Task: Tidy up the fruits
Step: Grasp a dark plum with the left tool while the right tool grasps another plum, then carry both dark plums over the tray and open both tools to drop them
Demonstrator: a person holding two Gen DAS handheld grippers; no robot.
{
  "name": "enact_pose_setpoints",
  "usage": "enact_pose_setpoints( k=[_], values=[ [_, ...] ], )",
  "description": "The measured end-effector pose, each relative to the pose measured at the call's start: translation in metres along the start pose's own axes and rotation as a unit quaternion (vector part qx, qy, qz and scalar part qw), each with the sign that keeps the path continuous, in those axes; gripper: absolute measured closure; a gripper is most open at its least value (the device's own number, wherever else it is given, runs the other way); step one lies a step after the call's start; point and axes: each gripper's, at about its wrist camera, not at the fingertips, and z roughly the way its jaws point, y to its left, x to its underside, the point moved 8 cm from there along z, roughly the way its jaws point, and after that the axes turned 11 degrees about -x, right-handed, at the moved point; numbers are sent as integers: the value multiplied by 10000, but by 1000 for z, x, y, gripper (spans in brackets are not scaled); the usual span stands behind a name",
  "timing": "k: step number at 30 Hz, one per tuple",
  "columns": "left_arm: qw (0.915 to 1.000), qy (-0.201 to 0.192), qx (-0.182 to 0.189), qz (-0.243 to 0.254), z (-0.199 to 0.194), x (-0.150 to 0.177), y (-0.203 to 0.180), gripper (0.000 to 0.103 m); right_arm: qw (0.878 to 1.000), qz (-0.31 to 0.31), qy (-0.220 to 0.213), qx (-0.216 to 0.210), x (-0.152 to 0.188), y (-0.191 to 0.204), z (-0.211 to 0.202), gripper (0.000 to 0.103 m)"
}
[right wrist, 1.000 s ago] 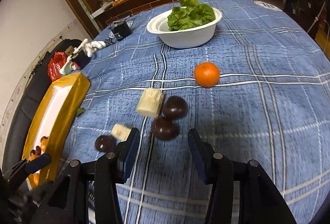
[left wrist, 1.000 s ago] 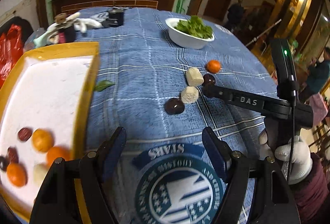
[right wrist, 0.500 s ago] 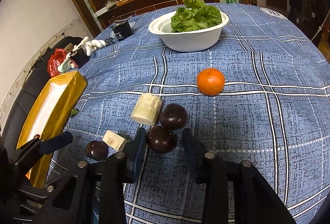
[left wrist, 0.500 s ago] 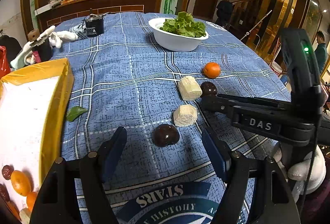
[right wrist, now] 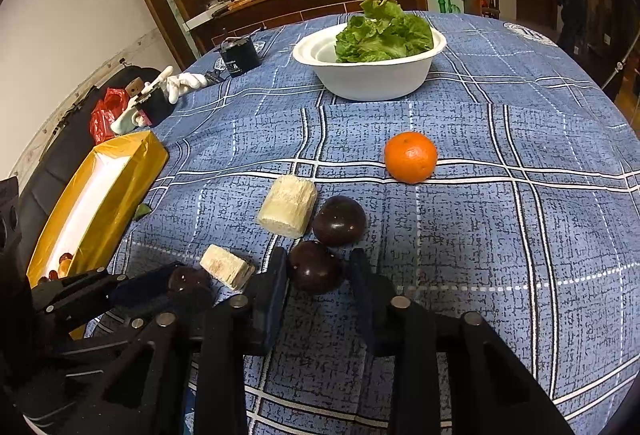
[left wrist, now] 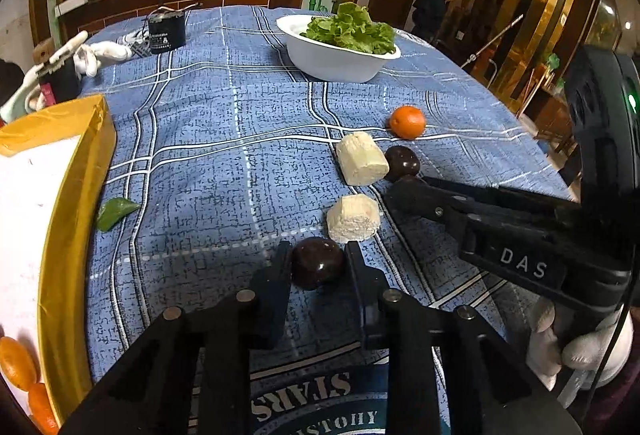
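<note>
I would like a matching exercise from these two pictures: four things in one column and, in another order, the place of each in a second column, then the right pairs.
Things:
1. orange
2. lettuce
3. green leaf
4. dark round fruit

Places:
A. inside the white bowl
B. between the fingers of the left claw
C. alone on the cloth, beyond the other loose fruits
D. on the cloth beside the yellow tray

Pairs: 1-C, 2-A, 3-D, 4-B

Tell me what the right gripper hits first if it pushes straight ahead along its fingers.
The right gripper already brackets a dark round fruit; pushed on, it would probably shove that into the second dark fruit just beyond, though depth is uncertain.
</note>
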Motion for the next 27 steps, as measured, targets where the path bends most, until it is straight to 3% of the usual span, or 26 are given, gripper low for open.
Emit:
enact_pose_setpoints(
  k=[6, 14, 19, 23, 27],
  values=[
    [9994, -231, 112, -249, -11, -5, 11, 79, 9998, -18, -118, 166, 10, 13, -13, 75],
    [9941, -611, 506, -740, -49, -9, 25, 78, 9986, 234, -379, -273, 13, 52, -59, 75],
    [9862, -846, 561, -1311, -99, -4, 72, 78, 9981, 3, -349, -506, 6, 96, -66, 75],
    [9768, -1042, 143, -1867, -135, 8, 138, 78, 9957, -240, -192, -870, 7, 143, -53, 74],
    [9616, -1079, -934, -2343, -151, 30, 215, 78, 9911, -522, 136, -1217, 12, 195, -21, 74]
  ],
)
